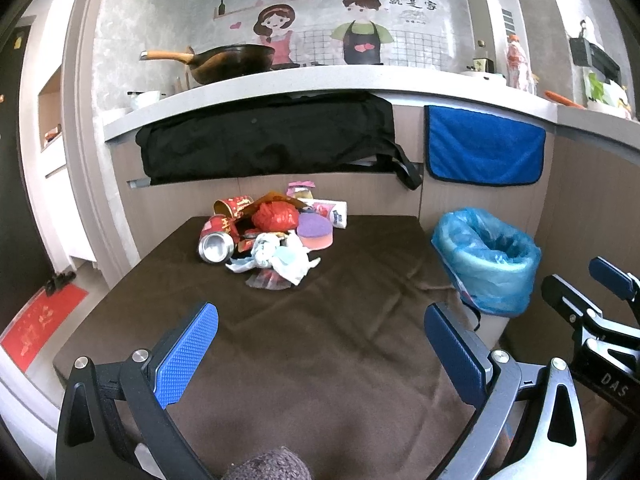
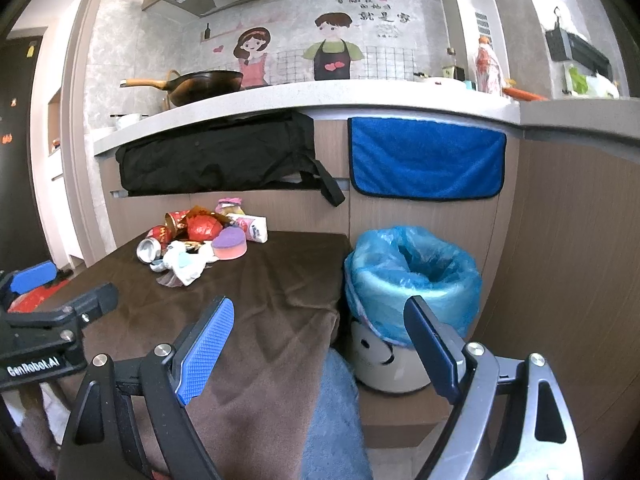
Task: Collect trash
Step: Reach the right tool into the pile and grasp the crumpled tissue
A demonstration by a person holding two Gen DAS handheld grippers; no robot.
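A heap of trash (image 1: 272, 232) sits near the far edge of the surface (image 1: 320, 340), toward its far left corner. In it lie two red drink cans on their sides, one can (image 1: 216, 242) showing a shiny silver end, along with a crumpled glossy red wrapper (image 1: 276, 216), a round purple-topped pink sponge (image 1: 314, 231), a white paper packet (image 1: 334, 212), and wadded white tissue (image 1: 280, 260) at the front of the heap. A brown, soft, slightly wrinkled cloth covers the surface.

Just beside the right edge of the surface stands a white bin (image 2: 408, 288) lined with a thin, crinkled blue plastic bag that folds over its rim. The right wrist view shows the bin's white body with a printed smiling face and a pale blue rug (image 2: 336, 412) on the floor in front, which the left wrist view does not.

The left gripper (image 1: 320, 352) hovers over the near part of the surface, jaws wide apart and holding nothing; its pads are blue with a diamond-grid texture. The right gripper (image 2: 320, 344) hangs at the near right corner of the surface, jaws likewise wide apart and empty, with the bin showing between them.

On the cabinet front behind hang a black bag (image 1: 264, 140) and a blue towel (image 1: 484, 148).
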